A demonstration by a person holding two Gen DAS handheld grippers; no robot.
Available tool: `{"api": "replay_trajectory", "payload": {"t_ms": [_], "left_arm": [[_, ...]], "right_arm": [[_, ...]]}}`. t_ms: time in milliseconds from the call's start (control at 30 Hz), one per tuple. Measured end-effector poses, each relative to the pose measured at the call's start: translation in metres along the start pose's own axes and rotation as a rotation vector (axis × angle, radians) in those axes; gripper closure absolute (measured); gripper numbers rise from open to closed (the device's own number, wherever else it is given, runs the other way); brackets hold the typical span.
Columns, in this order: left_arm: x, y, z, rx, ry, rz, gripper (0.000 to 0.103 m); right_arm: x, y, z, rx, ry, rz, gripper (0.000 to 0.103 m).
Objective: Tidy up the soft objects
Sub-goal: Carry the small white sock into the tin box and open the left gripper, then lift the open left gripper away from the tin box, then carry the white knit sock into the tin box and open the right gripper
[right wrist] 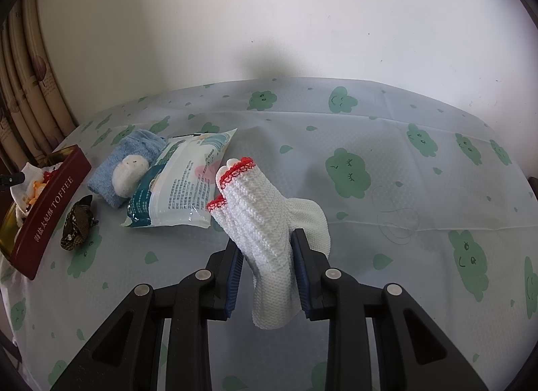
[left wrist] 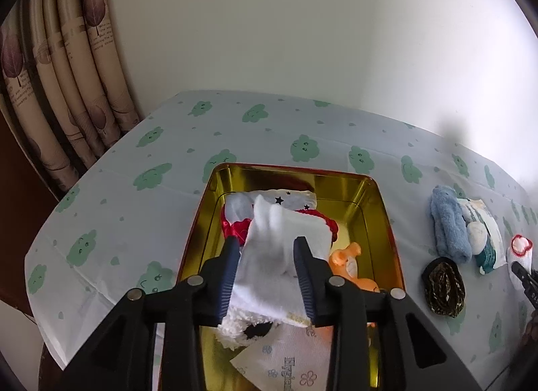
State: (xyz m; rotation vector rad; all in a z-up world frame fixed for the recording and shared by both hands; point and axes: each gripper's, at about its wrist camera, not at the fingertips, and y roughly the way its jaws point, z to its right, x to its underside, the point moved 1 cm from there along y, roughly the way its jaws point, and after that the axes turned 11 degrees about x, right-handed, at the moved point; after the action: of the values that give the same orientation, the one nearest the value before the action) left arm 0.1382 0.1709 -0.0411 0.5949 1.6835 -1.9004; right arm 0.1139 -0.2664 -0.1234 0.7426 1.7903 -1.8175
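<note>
My left gripper (left wrist: 267, 246) is shut on a white cloth (left wrist: 269, 256) and holds it over the gold tin (left wrist: 383, 202). In the tin lie a star-print white cloth (left wrist: 289, 198), a red fabric (left wrist: 240, 228), an orange toy (left wrist: 346, 258) and a tissue pack (left wrist: 285, 354). My right gripper (right wrist: 267, 249) is shut on a white knitted glove (right wrist: 265, 233) with red-trimmed cuffs, lifted just above the table. The glove also shows at the right edge of the left wrist view (left wrist: 520, 251).
On the cloud-print tablecloth (right wrist: 370, 142) lie a blue towel (right wrist: 124, 169) with a white ball-like item (right wrist: 129, 170) on it, a wipes pack (right wrist: 181, 182) and a dark patterned hair clip (right wrist: 78, 223). The tin's red side (right wrist: 50, 206) stands at far left. Curtain (left wrist: 60, 88) at left.
</note>
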Motion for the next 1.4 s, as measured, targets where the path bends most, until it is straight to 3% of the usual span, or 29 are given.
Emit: {"api": "replay_trajectory", "payload": {"t_ms": [433,833,1133,1400], "left_arm": [[0.024,-0.031,0.017,-0.055,0.075,0.063,0.063],[0.054,-0.051,-0.006,-0.131,0.020,0.109,0.063],[0.066,-0.065,-0.023,-0.211,-0.024,0.155,0.063],[0.070,-0.070,-0.039,-0.194,-0.085,0.173,0.063]], "right_arm": [[0.000,0.000,-0.003,0.035,-0.016,0.012,0.077],[-0.001,-0.004,-0.008,0.095,-0.037,0.026,0.078],[-0.022,-0.034,-0.039,0.054,-0.057,0.070,0.079],[-0.035,-0.063,-0.110,-0.081,-0.139,0.089,0.079]]}}
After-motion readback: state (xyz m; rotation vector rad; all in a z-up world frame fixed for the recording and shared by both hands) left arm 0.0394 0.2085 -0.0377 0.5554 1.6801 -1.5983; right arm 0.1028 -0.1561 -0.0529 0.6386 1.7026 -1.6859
